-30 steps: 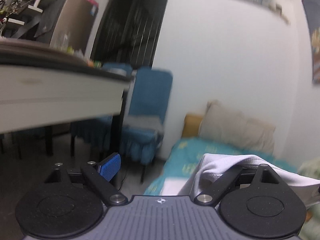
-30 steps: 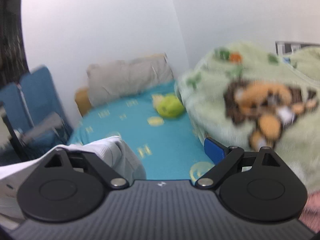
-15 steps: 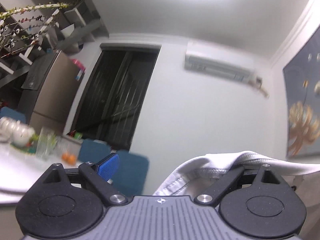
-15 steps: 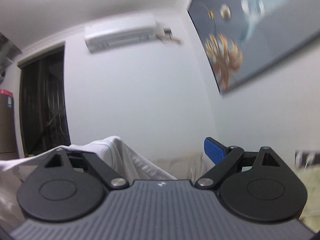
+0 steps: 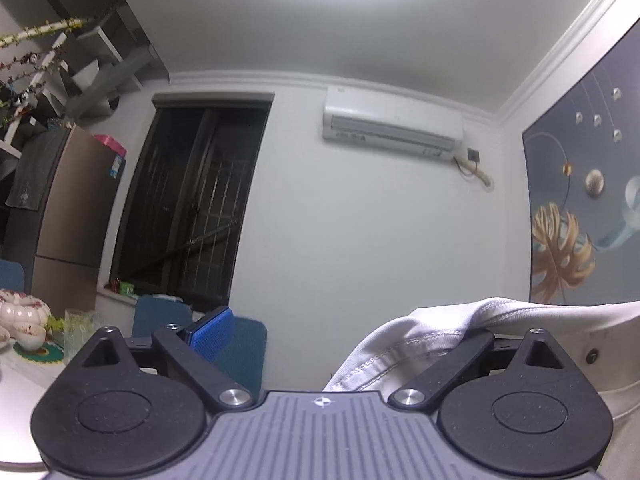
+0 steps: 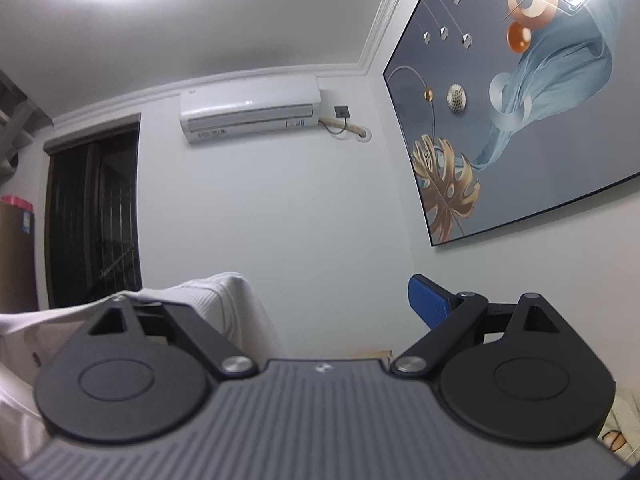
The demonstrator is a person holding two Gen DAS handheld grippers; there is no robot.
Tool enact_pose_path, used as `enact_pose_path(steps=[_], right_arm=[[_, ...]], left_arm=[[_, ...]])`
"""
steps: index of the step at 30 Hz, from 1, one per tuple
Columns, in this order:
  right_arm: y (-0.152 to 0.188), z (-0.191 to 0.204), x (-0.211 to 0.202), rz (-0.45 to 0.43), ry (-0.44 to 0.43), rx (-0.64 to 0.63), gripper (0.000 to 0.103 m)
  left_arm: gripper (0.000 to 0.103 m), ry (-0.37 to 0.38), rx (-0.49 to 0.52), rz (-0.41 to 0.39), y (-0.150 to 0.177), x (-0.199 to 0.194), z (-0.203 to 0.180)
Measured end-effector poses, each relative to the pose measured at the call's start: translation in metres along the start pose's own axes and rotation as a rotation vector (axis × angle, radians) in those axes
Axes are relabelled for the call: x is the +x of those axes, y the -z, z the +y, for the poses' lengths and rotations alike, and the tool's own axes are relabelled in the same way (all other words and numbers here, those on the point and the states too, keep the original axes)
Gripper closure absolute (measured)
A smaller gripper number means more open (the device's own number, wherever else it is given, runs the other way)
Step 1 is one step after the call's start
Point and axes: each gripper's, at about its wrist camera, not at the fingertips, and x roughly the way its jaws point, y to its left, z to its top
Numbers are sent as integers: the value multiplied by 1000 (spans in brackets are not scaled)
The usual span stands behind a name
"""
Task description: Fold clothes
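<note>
A white garment (image 5: pixel 436 332) hangs over the right finger of my left gripper (image 5: pixel 340 332), whose jaws stand wide apart; the blue left pad (image 5: pixel 210 332) is bare. The same white garment (image 6: pixel 224 300) drapes over the left finger of my right gripper (image 6: pixel 320 304), also wide open, with the blue right pad (image 6: pixel 430 306) bare. Both grippers are raised and point up at the wall. The garment stretches between them; most of it is hidden below the gripper bodies.
An air conditioner (image 5: pixel 392 128) and a dark barred door (image 5: pixel 188 208) are on the far wall. A large picture (image 6: pixel 520 112) hangs on the right wall. A table with cups (image 5: pixel 24 332), blue chairs (image 5: pixel 244 344) and a fridge (image 5: pixel 72 216) stand at the left.
Both grippers have swung upward, from facing the bed and table to facing the upper wall and ceiling, lifting the white garment with them.
</note>
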Motion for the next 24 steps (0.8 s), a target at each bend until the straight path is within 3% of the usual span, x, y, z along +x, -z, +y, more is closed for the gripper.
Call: enact_pose_path(steps=[7,16,20,24], right_arm=[[101,-13,101,198,-18,52,11],[273,-10,292,326,10,-1,11],[362,-14,371,365,33,-34,11],[466,-27,452,476,55,-64,11]], left_arm=[[5,-58,45,140,99,122,6],[5,-75,89,246,266,328,17],[4,-81,91,307,364,421,17],[4,-71,82,449,491,504,18]])
